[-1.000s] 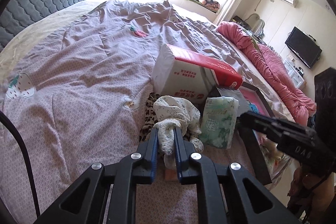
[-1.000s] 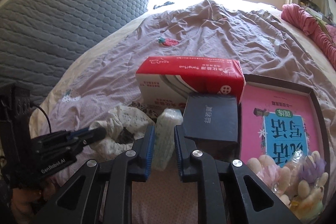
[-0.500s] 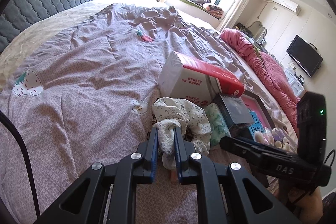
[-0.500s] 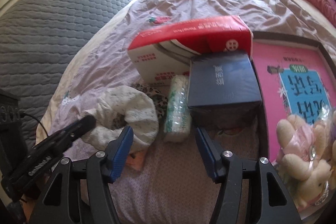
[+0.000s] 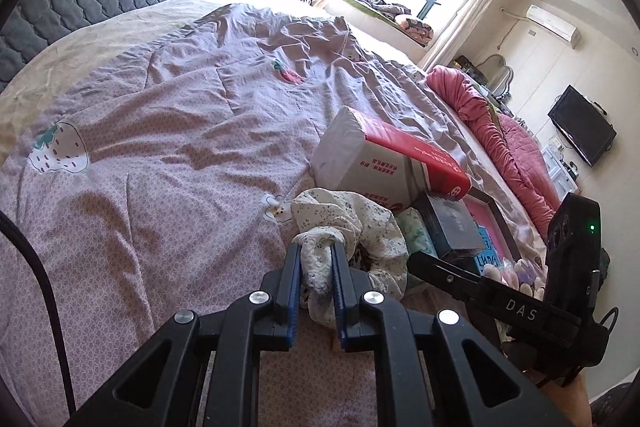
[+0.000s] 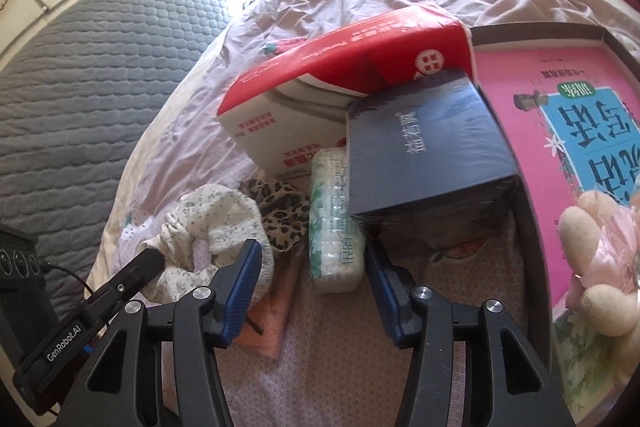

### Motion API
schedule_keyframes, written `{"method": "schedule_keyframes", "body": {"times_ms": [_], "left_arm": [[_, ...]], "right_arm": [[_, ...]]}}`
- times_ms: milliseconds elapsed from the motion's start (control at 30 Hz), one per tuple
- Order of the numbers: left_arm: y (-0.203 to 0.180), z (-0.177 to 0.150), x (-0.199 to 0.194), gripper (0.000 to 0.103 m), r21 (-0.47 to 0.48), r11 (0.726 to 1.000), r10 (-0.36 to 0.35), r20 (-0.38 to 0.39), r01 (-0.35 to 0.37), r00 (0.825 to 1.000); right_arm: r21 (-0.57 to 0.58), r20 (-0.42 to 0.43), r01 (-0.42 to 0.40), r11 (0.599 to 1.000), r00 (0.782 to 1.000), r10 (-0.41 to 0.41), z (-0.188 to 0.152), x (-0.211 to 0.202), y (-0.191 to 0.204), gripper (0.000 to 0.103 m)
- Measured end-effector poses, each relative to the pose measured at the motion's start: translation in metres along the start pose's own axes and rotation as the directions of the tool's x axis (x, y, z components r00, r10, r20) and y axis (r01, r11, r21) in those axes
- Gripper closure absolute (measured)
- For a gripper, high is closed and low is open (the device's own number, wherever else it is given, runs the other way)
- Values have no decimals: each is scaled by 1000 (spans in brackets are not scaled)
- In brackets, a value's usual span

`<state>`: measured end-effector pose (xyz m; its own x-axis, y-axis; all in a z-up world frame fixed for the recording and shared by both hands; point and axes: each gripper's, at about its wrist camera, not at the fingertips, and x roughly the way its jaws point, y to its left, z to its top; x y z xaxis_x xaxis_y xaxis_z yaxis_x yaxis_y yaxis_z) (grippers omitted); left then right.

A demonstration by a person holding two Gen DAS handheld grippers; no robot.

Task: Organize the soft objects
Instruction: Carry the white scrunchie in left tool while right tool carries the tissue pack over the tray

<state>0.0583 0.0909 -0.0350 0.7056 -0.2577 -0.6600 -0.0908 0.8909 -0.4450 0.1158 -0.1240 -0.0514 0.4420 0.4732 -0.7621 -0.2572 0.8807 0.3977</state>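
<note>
Two grippers were seen over a bed spread with a mauve patterned quilt. The left gripper was clamped narrowly on a fold of a white floral cloth, which bunched up between the blue pads and trailed down onto the quilt. The right gripper was held with its jaws apart, having just been closing a little, and a pale green tissue pack lay between the fingers without being pressed by either pad. The pack was lying on the quilt, wedged between a leopard-print cloth on one side and a dark navy box on the other. A red-and-white carton was tilted behind them, its end resting over the navy box. A pink cloth, possibly folded, was partly hidden under the floral cloth. A dark-framed tray holding a pink booklet and a cream plush toy was set just beside the navy box. A rumpled pink blanket was lying along the bed's far edge.
</note>
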Motion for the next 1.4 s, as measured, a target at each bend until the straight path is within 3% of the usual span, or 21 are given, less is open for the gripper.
{"method": "schedule_keyframes", "body": {"times_ms": [133, 300, 367, 400, 433, 767, 900, 1167, 1400], "left_arm": [[0, -1, 1, 89, -5, 1000, -3, -8, 3, 1000], [0, 0, 2, 89, -5, 1000, -5, -8, 5, 1000], [0, 0, 2, 89, -3, 1000, -4, -9, 4, 1000], [0, 0, 2, 89, -2, 1000, -2, -7, 2, 1000], [0, 1, 1, 89, -2, 1000, -2, -3, 2, 1000], [-7, 1, -9, 89, 12, 1000, 6, 20, -6, 1000], [-21, 1, -22, 89, 52, 999, 12, 46, -14, 999], [-70, 5, -53, 89, 118, 993, -9, 104, -3, 994], [-125, 1, -60, 89, 202, 979, -44, 88, 26, 995]], "right_arm": [[-7, 17, 18, 1000, 1000, -18, 0, 5, 4, 48], [81, 57, -10, 997, 998, 6, -1, 15, -4, 51], [222, 76, -62, 973, 996, 46, -4, 18, -25, 60], [257, 83, -73, 964, 995, 53, -6, 18, -32, 76], [272, 83, -89, 958, 994, 69, -8, 19, -38, 81], [39, 31, -84, 996, 996, 83, -5, -7, -18, 81], [-89, 85, -28, 996, 996, 35, -2, -36, -5, 81], [-164, 197, -13, 986, 979, 45, 10, -97, -6, 81], [-199, 285, 22, 980, 958, 36, 17, -149, -11, 81]]}}
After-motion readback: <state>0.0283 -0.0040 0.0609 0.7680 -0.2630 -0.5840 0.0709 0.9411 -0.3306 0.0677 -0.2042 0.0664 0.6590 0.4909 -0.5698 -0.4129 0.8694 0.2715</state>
